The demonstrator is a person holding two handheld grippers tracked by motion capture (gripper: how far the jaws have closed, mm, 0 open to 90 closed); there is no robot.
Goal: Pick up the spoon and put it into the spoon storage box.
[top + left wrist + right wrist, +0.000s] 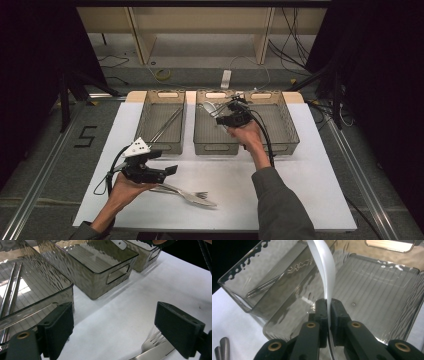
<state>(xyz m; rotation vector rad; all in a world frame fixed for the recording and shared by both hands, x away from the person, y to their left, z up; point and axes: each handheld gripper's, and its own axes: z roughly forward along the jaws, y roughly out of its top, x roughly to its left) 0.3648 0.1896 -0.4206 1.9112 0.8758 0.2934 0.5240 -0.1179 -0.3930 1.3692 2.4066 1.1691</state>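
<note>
My right gripper (pixel 220 115) hangs over the middle grey bin (pixel 216 148), shut on a white plastic spoon (pixel 209 106). In the right gripper view its jaws (pixel 328 306) pinch the spoon's (pixel 325 272) thin handle, which curves up and away above the bin's ribbed floor (pixel 374 290). My left gripper (pixel 171 170) is open, low over the white table at the front left. Between and beyond its wide jaws (pixel 113 322) lie a metal fork (pixel 152 341) and a knife (pixel 155 353), untouched. From above, the fork (pixel 192 194) lies just right of that gripper.
Three translucent grey bins stand in a row at the back. The left bin (pixel 161 145) holds metal chopsticks (pixel 167 125). The right bin (pixel 290 130) sits beside my right hand. Two metal handle ends (pixel 222 350) show on the table. Bare floor and cables lie behind.
</note>
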